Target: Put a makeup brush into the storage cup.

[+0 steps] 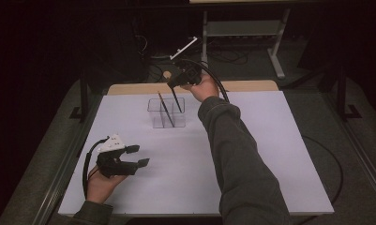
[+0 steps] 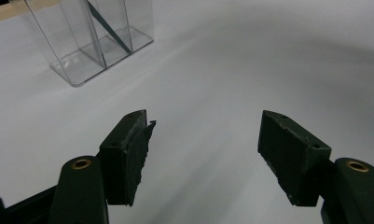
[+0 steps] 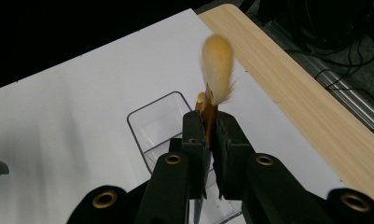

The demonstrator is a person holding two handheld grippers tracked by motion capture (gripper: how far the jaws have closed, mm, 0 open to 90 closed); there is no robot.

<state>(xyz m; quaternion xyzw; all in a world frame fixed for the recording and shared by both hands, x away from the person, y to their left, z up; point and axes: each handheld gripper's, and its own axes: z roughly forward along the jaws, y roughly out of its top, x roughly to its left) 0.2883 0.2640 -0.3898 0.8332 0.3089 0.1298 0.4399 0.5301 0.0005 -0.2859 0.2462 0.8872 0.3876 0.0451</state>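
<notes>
- Right gripper (image 3: 209, 135) has its fingers pinching a brush (image 3: 216, 70) with a pale yellow fluffy tip, held right above the clear plastic organizer (image 1: 166, 113) at the far side of the white counter (image 1: 270, 154).
- A dark stick (image 1: 165, 108) leans inside the organizer.
- Left gripper (image 1: 139, 155) sits near the front-left, fingers spread wide, gripping nothing.

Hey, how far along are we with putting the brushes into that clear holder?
One thin stick already leans inside the clear holder. In hand: the right tool is shut on a brush with pale bristles, held over the holder, its handle pointing down toward a compartment. Left to do: lower it in and let go. The left tool waits open over the white table, holding nothing.
</notes>
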